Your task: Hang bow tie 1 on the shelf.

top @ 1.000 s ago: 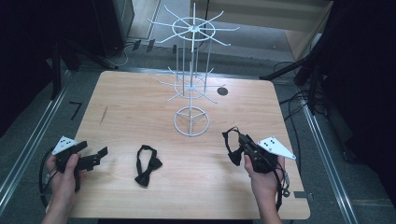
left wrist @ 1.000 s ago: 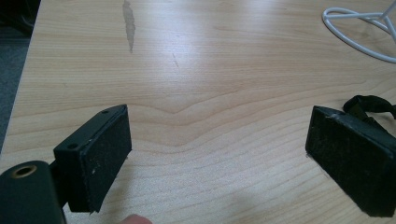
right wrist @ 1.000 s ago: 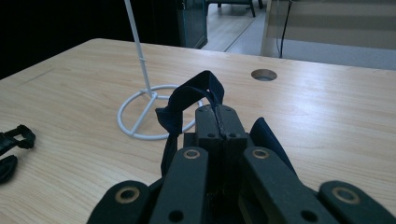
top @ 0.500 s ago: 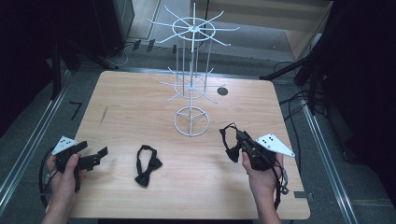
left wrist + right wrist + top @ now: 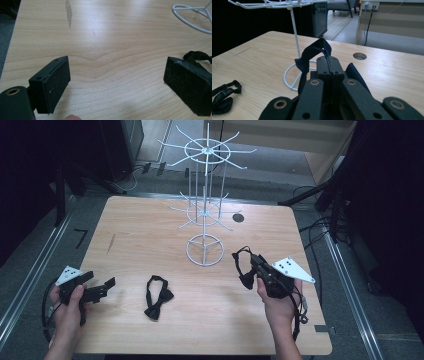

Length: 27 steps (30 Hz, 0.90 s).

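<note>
Right gripper (image 5: 329,67): jaws pressed together on the strap of a dark bow tie (image 5: 313,53), lifted off the table (image 5: 150,235) near the white wire rack (image 5: 205,251); its knot is mostly hidden behind the jaws. Left gripper (image 5: 117,82): jaws wide apart, nothing between. Second bow tie (image 5: 156,296): flat on the table between the hands, cut off in both gripper views.
</note>
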Each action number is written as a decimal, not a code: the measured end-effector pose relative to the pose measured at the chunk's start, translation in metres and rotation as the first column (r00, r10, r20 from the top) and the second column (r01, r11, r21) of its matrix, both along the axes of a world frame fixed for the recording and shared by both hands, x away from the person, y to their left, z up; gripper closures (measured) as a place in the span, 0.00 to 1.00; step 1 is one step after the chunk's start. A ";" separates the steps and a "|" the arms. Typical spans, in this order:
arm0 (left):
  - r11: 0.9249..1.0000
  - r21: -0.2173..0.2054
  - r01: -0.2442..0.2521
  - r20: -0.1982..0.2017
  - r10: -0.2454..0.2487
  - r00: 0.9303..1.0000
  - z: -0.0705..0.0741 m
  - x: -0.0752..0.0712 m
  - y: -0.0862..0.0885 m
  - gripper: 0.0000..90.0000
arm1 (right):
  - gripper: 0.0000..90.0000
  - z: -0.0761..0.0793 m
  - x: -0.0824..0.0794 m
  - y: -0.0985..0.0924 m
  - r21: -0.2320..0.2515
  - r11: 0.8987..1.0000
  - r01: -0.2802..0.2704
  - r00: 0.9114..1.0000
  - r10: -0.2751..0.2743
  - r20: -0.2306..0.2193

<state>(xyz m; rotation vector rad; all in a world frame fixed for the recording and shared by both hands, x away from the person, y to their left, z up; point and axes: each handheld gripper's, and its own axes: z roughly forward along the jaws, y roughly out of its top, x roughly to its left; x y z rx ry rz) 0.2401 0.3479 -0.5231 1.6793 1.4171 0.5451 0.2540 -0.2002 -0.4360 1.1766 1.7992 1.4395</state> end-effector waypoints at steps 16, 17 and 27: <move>1.000 -0.004 0.001 0.001 -0.001 1.000 0.000 0.000 0.001 0.09 | 1.00 0.016 0.004 0.012 -0.003 1.000 -0.021 0.999 0.021 0.025; 1.000 -0.004 0.001 0.001 -0.001 1.000 0.000 0.000 0.001 0.09 | 1.00 0.016 0.005 0.012 -0.003 1.000 -0.022 0.999 0.022 0.027; 1.000 -0.005 0.001 -0.001 -0.001 1.000 0.000 0.000 0.001 0.09 | 1.00 0.024 0.007 0.017 -0.004 1.000 -0.030 0.999 0.030 0.036</move>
